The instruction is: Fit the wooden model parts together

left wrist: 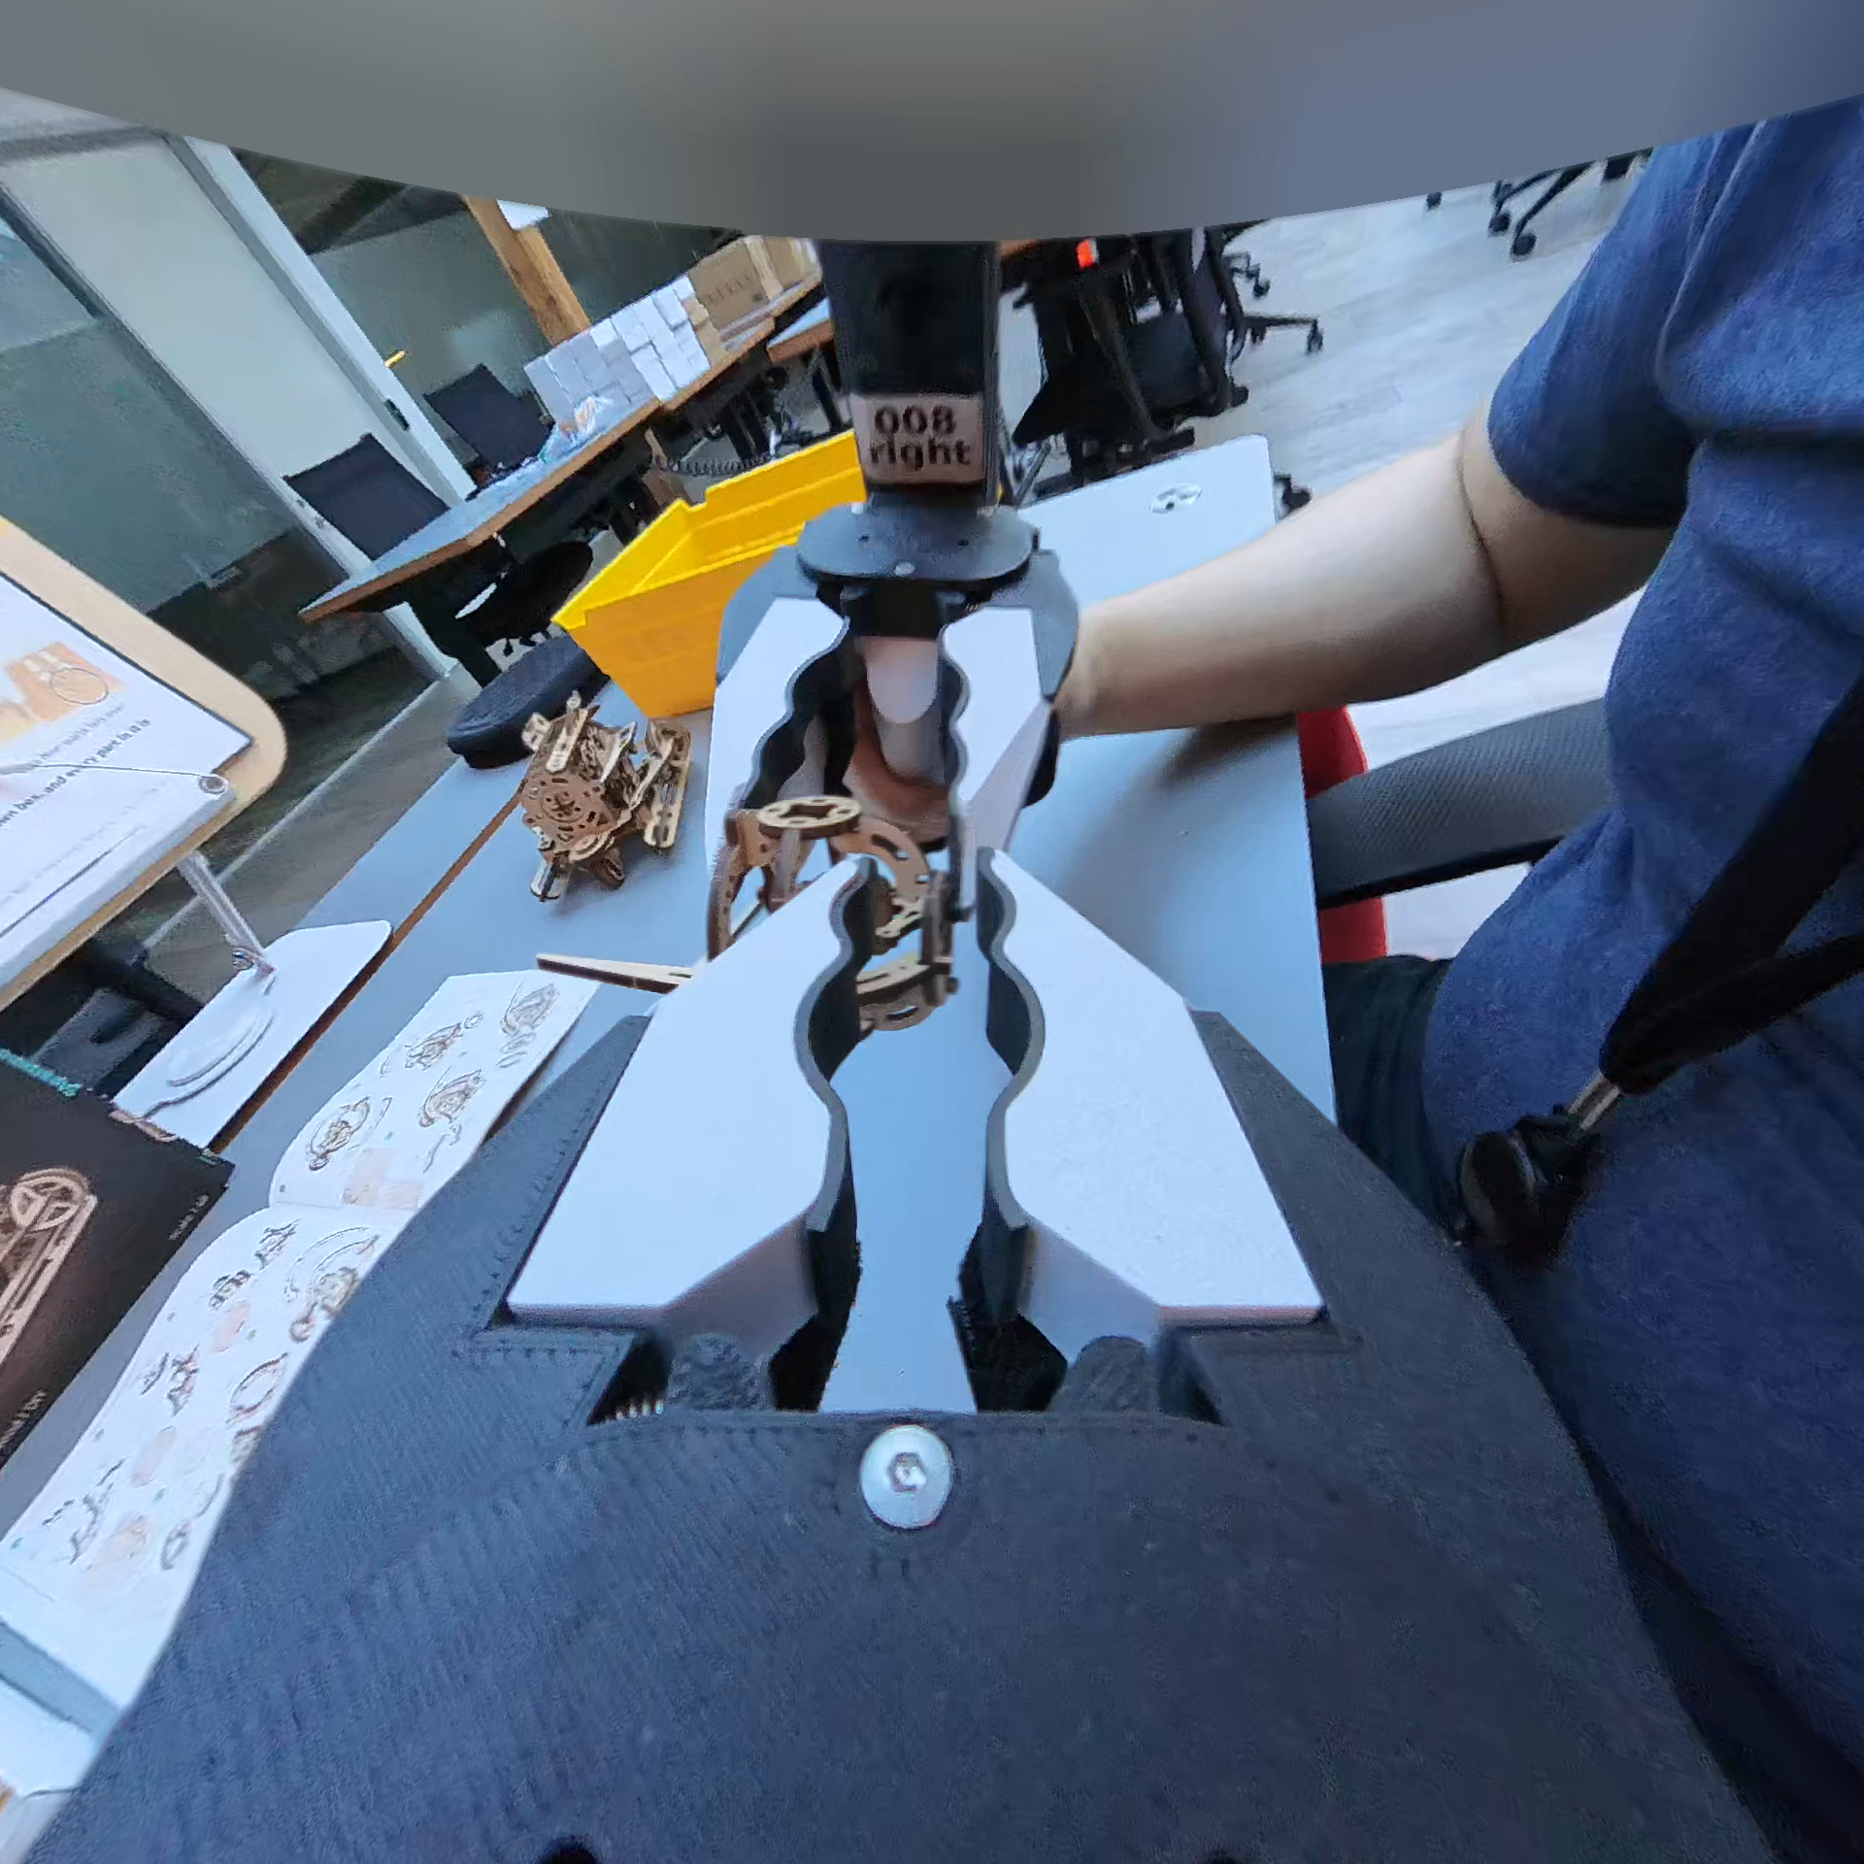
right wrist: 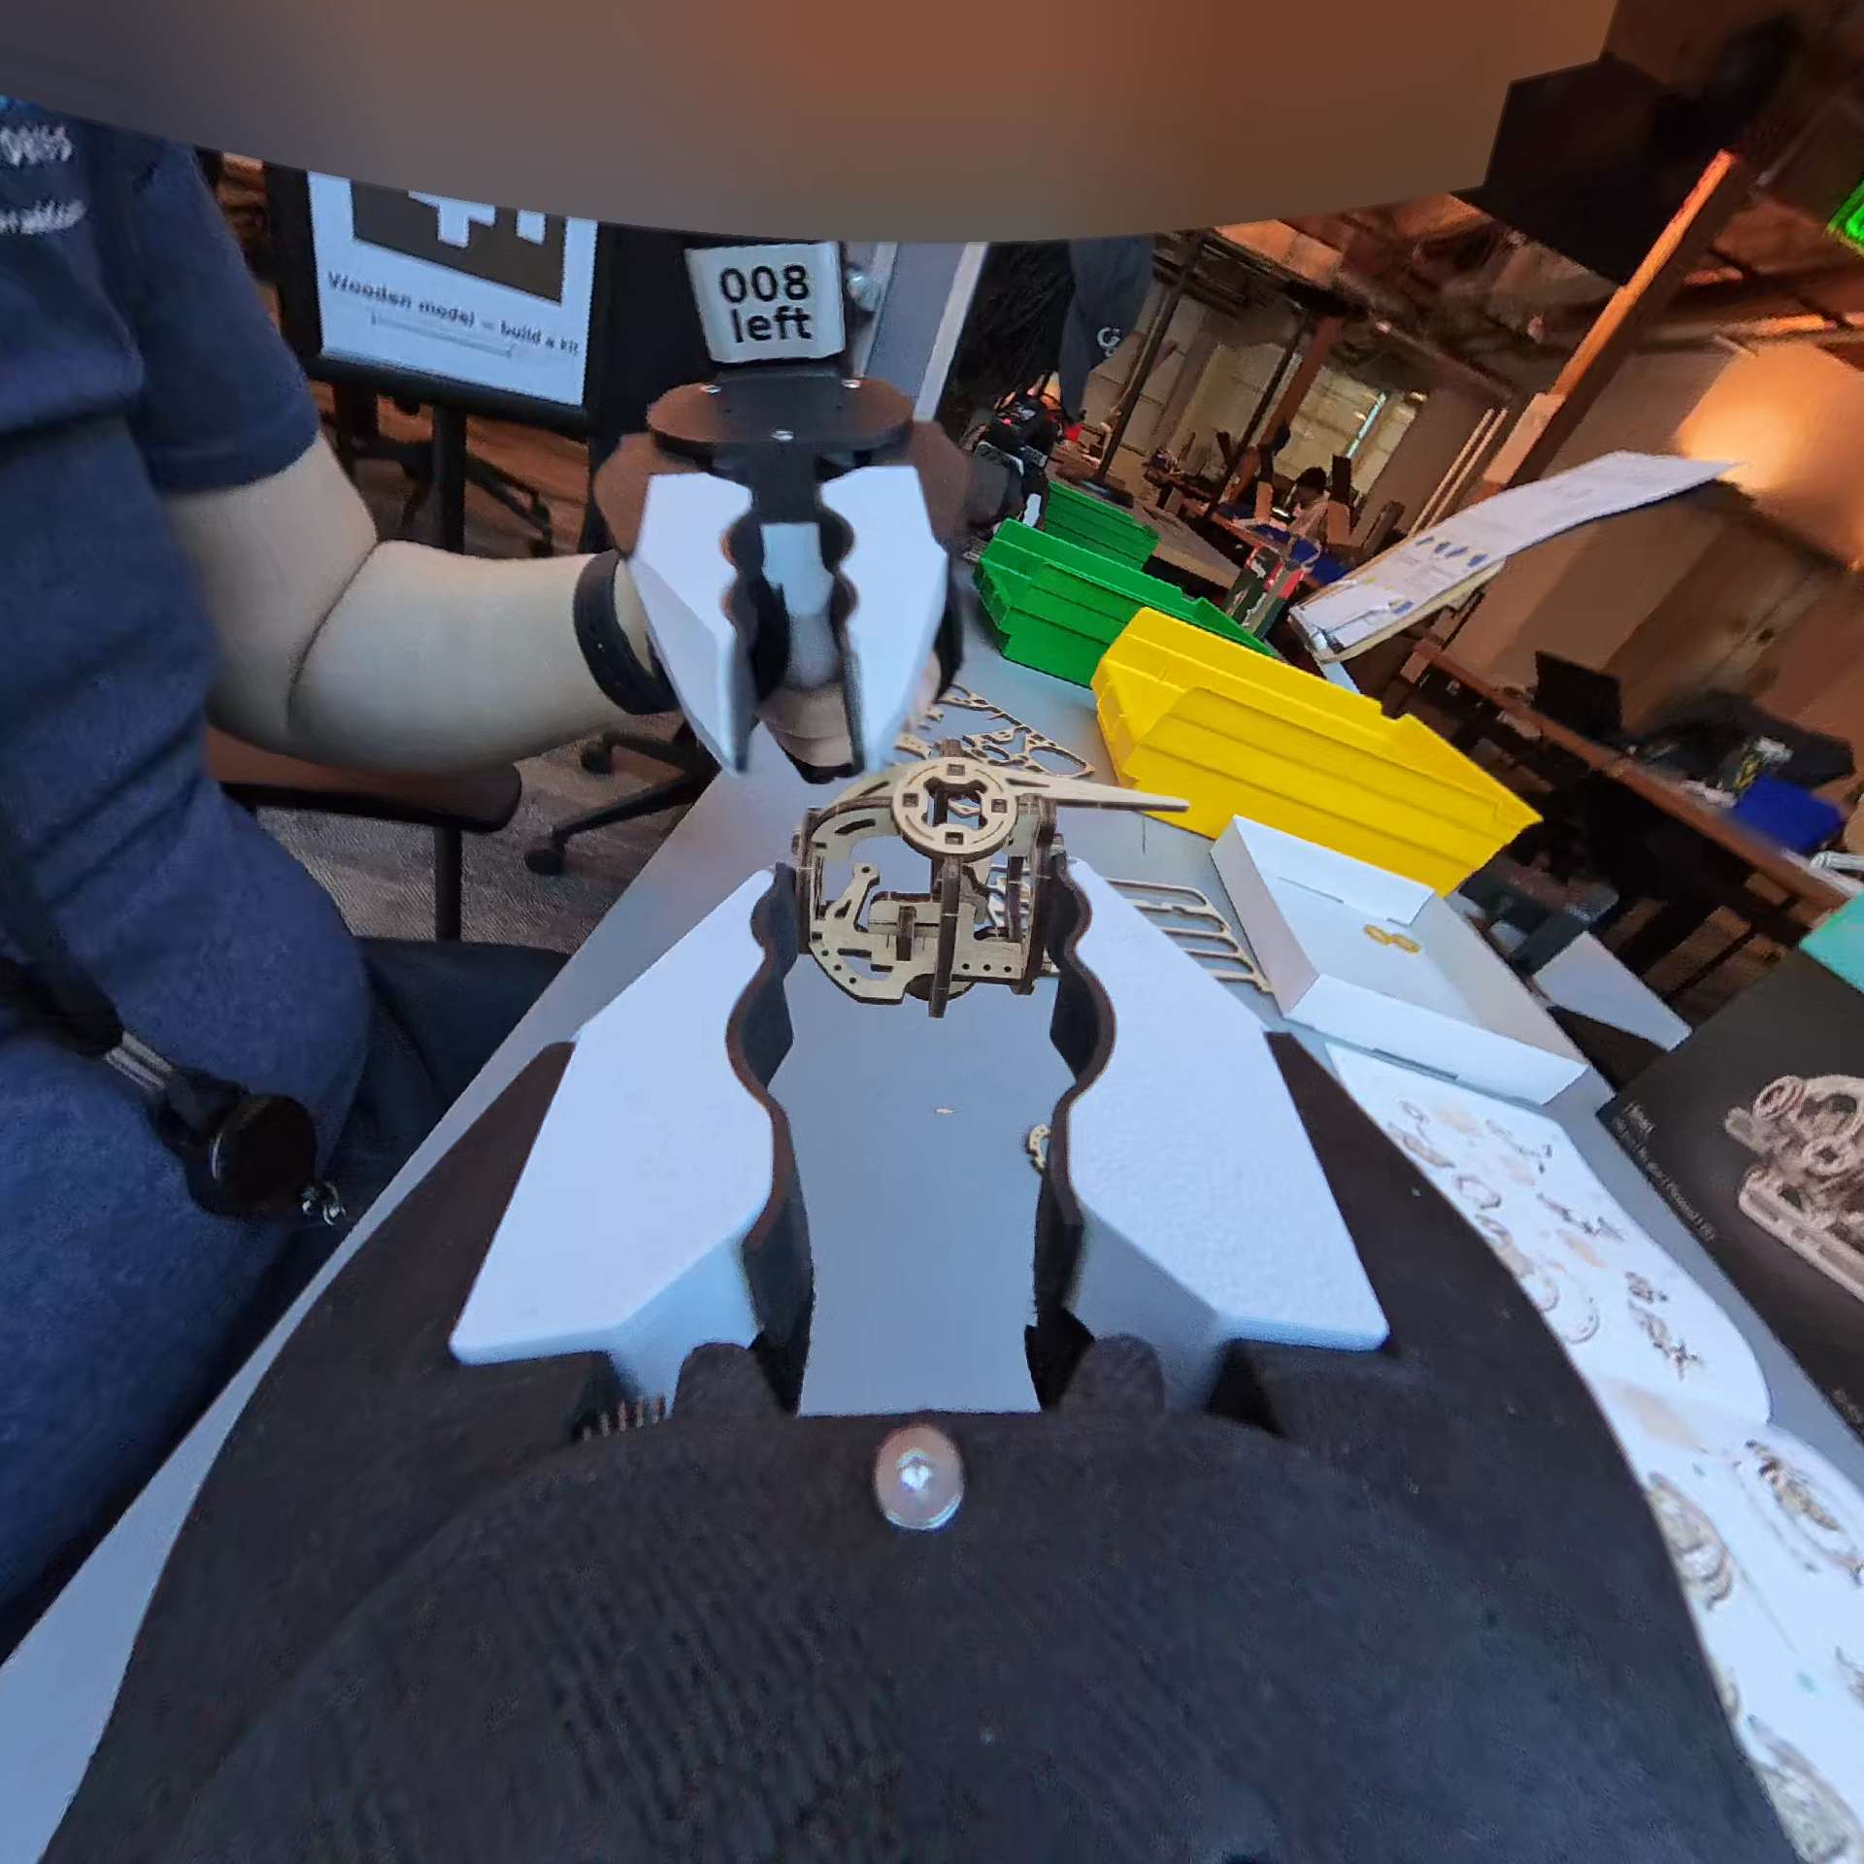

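Two grippers: your left gripper (left wrist: 923,876) and right gripper (right wrist: 923,893) face each other over the grey table (right wrist: 908,1190).
Right fingers: they are clamped on the wooden model (right wrist: 938,857), one tip against each side of it.
Model position: it sits at the very tips of your right fingers, clear of the table top, with its round slotted disc on the far upper side.
Left fingers: they stand a little apart with nothing between them; their tips hover just beyond the model's disc, and you cannot tell whether they touch it.
Left wrist view: part of the model shows through the gap at your left fingertips.
Second assembly (left wrist: 595,797): it rests on the table, far and left of the model.
Yellow bin (right wrist: 1311,746): far right in the right wrist view, well apart from the model.
Instruction booklet (right wrist: 1574,1271): it lies open at the near right, beside a white box (right wrist: 1392,968).
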Action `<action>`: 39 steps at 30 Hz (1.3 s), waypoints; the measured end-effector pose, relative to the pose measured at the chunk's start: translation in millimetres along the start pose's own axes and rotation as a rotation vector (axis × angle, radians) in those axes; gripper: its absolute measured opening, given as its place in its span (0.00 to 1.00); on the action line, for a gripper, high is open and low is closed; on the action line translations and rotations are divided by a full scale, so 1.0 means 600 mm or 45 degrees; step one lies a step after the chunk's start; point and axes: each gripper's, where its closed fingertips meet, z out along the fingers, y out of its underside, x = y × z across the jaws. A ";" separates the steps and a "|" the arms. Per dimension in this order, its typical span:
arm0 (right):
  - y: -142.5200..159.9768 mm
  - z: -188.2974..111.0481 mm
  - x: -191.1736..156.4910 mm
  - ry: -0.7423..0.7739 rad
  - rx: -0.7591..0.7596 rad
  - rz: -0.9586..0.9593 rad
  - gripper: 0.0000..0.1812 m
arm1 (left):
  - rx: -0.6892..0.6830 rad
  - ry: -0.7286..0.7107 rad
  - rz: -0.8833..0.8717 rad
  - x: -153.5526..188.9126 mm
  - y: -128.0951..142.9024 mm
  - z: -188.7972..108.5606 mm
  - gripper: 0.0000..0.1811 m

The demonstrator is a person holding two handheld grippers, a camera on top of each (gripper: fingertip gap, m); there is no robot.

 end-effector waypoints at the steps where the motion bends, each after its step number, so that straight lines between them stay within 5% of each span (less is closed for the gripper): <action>1: -0.002 -0.002 0.003 -0.001 0.017 0.038 0.26 | 0.027 -0.003 -0.022 -0.002 -0.008 -0.007 0.10; 9: -0.018 -0.008 0.013 -0.094 0.138 0.358 0.26 | -0.015 -0.052 -0.042 -0.010 -0.006 -0.008 0.15; 18: -0.028 -0.012 -0.002 -0.075 0.166 0.098 0.27 | -0.161 -0.017 0.104 -0.002 -0.003 0.024 0.11; 39: -0.051 -0.017 -0.037 -0.025 0.200 -0.385 0.27 | -0.171 -0.018 0.373 0.035 -0.008 0.019 0.00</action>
